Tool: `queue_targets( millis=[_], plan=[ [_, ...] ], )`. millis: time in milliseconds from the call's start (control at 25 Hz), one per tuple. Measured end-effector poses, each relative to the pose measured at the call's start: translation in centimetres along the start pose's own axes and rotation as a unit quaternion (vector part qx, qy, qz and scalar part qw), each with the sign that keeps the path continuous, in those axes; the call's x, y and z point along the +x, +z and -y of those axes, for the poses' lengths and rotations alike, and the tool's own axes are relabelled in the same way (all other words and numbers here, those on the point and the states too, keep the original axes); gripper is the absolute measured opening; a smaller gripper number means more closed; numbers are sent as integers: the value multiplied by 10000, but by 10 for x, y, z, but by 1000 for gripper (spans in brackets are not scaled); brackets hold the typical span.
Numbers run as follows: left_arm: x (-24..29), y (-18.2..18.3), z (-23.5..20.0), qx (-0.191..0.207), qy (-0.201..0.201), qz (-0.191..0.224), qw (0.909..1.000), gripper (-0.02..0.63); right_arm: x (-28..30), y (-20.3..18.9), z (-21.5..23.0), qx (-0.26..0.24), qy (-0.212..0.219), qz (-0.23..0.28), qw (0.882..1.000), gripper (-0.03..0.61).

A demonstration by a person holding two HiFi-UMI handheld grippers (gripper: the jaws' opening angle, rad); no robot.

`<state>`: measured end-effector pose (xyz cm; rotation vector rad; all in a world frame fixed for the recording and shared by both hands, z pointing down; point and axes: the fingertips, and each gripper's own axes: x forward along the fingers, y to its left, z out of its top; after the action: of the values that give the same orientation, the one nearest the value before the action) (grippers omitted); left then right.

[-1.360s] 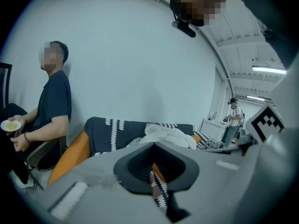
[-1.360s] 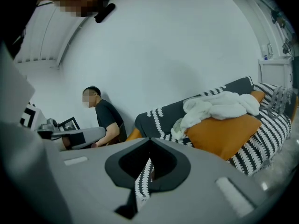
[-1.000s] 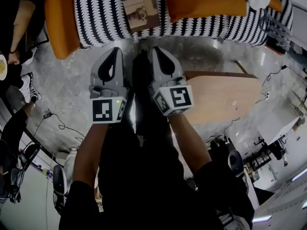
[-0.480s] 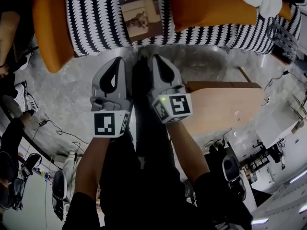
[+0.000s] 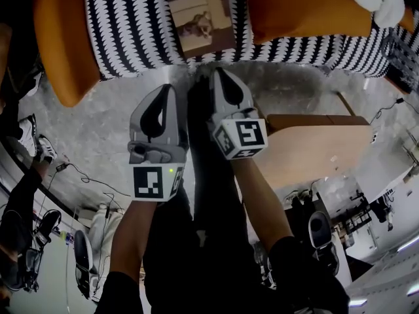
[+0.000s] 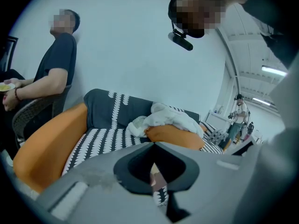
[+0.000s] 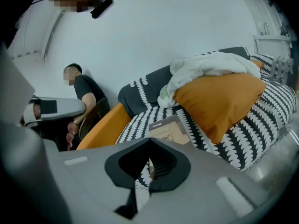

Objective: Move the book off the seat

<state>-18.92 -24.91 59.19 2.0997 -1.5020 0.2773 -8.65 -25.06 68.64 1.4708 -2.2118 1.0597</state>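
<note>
Both tools, the left tool (image 5: 171, 89) and the right tool (image 5: 217, 72), are hanging with jaws pressed together, gripping nothing, just short of the striped sofa seat (image 5: 124, 31). Beside the orange cushion (image 5: 301, 5), the book (image 5: 200, 19) is lying flat on that seat, untouched, so I'd say the whole job is still waiting.

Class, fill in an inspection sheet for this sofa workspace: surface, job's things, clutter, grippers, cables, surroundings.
Surface: black-and-white patterned sofa seat.
Job's things: book lies flat near the seat's front edge, untouched.
Clutter: orange cushion on the seat, white blanket heaped on it.
Grippers: left gripper and right gripper both shut, empty, over the floor short of the sofa.
Cables: thin cable on the floor at left.
Surroundings: seated person beside the sofa; wooden panel on the grey floor.
</note>
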Motion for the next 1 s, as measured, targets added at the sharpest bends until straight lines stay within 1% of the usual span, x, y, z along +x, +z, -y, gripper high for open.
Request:
queue_targets(
  millis=[320,800,880,1000],
  plan=[
    [11,-27,-7,-91,26,-60,9999,6,34,-35,25,134,-78,-94,9998,8],
    [19,-47,-15,-132,116,-186,9997,6,57,-70,48,405,-31,-258,9988,9],
    [20,-48,-15,-135,110,-183,9997,6,60,-76,51,536,24,-316,9981,17],
    [23,-49,-16,-145,93,-191,9997,6,66,-89,56,823,97,-432,9956,60]
  ],
)
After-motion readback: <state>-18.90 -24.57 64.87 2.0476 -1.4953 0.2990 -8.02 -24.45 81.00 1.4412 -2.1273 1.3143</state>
